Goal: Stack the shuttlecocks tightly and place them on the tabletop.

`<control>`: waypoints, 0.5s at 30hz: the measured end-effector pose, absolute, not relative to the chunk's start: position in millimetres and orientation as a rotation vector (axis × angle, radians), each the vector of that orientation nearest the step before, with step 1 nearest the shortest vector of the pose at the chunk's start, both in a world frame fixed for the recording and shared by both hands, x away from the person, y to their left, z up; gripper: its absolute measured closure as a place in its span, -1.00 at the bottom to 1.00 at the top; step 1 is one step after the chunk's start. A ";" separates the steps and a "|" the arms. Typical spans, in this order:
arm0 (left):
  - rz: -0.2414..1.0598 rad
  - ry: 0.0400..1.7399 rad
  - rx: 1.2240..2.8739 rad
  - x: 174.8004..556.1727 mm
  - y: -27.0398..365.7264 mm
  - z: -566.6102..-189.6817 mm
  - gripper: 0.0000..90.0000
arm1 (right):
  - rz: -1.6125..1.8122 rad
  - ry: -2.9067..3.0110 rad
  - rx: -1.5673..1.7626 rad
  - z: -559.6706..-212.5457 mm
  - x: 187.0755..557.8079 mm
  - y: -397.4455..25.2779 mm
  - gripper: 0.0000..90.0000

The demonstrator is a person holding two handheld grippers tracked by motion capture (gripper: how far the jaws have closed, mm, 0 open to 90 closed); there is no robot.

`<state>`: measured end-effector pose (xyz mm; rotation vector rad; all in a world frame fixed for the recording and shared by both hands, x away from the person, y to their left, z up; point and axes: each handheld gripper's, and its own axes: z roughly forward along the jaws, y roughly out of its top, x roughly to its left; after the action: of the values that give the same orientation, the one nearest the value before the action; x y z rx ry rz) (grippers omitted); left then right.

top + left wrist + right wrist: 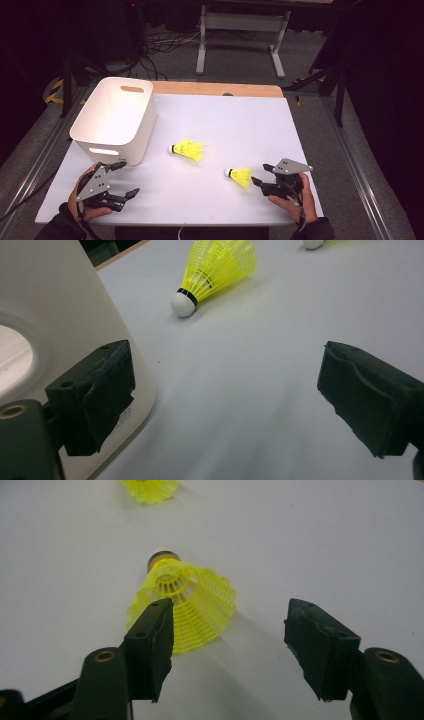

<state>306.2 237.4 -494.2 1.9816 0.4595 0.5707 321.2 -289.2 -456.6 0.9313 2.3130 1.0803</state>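
Near shuttlecock [240, 177] lies flat; cork leftward, skirt facing right claw [260, 176].

A white sheet [240, 125] covers the table, leaving a bare wooden strip [215, 89] along the far edge. A small dark mark [228, 94] sits on that strip, perhaps a hole or a knob. Beyond the table, a grey metal frame [240, 22] stands on the floor, with black cables [160, 45] tangled to its left. Yellow-and-black tape [54, 92] lies far left. A dark curtain [390, 75] hangs on the right.
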 end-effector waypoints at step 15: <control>0.579 0.456 1.985 305.7 237.0 -493.7 -0.80 | 1.060 2.433 0.822 -476.9 305.9 -255.2 0.01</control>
<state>305.7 237.0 -493.7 1.9851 0.4562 0.5786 305.9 -255.2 -476.9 0.8222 2.4333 1.0598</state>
